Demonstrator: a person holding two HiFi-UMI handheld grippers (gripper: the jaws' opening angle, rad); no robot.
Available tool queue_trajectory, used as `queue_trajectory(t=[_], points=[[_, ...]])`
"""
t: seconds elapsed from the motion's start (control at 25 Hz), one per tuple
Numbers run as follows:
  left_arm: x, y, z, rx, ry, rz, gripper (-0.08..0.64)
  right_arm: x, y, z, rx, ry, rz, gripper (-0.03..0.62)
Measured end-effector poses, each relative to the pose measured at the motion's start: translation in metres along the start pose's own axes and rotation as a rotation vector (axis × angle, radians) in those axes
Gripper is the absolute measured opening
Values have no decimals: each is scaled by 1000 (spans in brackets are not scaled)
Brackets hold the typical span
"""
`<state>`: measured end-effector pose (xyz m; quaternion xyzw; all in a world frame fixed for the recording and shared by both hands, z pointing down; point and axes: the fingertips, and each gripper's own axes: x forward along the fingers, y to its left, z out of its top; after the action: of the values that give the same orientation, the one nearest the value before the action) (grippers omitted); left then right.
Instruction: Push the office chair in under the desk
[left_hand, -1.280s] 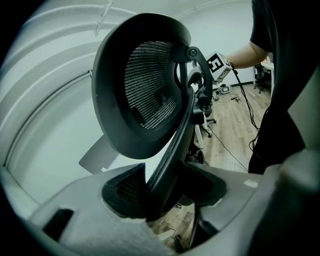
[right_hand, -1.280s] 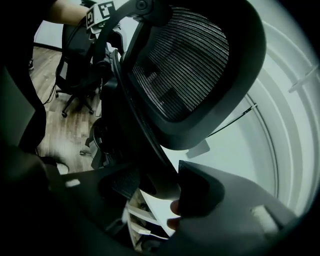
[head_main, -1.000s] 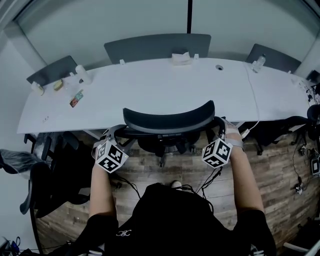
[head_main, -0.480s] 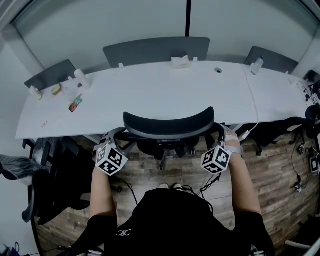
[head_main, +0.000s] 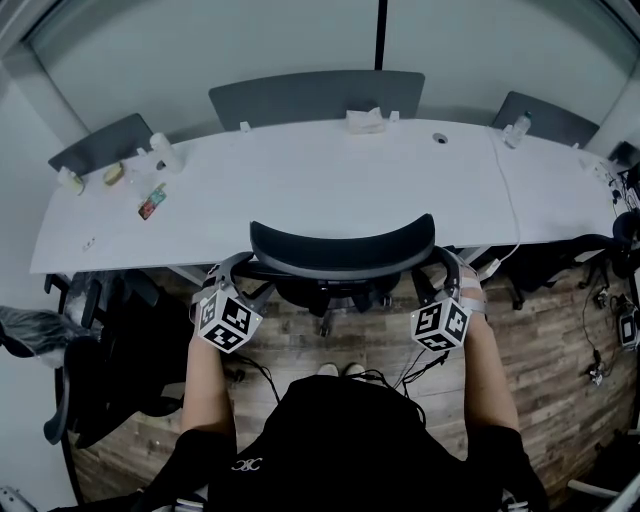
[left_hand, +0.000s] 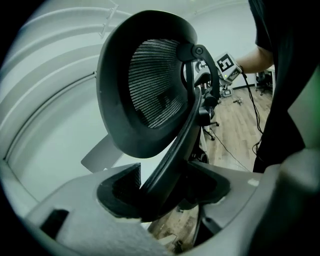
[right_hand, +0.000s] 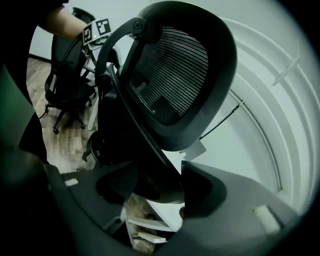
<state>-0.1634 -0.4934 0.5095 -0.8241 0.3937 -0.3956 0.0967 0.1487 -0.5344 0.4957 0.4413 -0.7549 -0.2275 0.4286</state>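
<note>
office chair (head_main: 341, 249): in the head view the seat is hidden under the desk (head_main: 300, 190) and behind the backrest. Only the curved backrest top, the black frame loops at each side and part of the wheeled base show. The rest of the base is covered by the backrest and the person's torso. The backrest sits at the near desk edge, roughly centred; can't tell if it touches. It has a dark rim and ribbed mesh panel, and a curved black support bar each side. The mesh only reads in the gripper views.

left gripper (left_hand: 162, 192): jaws clamped on the left support bar, which runs up between the pads.
right gripper (right_hand: 152, 182): jaws clamped on the right bar. The contact spot is dark, so detail is poor.

The person's forearms run straight forward, one to each gripper.

Around:
- grey chair back (head_main: 315, 95) across the desk, with two more at the far corners, partly cut off
- tissue pack (head_main: 365, 120) at the far edge
- white bottle (head_main: 165, 152) and small clutter at the left end
- white cable (head_main: 508, 190) crossing the top on the right
- black chair (head_main: 100, 350) left of the person, partly out of frame
- wood floor (head_main: 560, 330)
</note>
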Motion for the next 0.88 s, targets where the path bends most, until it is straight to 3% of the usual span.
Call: queue_trajectory(t=[0.2,0.36,0.44,0.48,0.52,0.6,0.68,0.88], points=[[-23,1,24,-233,-144,58,259,-14,-2,3,119,-14,-24,283],[-41,-4,41,-481,-300,90,102,-38,-12,13,257,-96,-114,175],[-42,-7,42,-578,-323,109,28,-48,-20,17,410,-140,-156,114],[-41,-7,41,-618,-324,124,2,-52,-23,18,509,-162,-168,53],[-40,-7,40,-654,-328,136,2,-56,-24,18,609,-183,-169,8],[-38,-9,42,-705,-346,159,2,-62,-22,20,773,-223,-156,8],[-40,-10,45,-720,-355,193,2,-66,-18,27,877,-263,-140,6],[-43,-22,67,-715,-374,230,2,-76,0,53,958,-329,-94,6]])
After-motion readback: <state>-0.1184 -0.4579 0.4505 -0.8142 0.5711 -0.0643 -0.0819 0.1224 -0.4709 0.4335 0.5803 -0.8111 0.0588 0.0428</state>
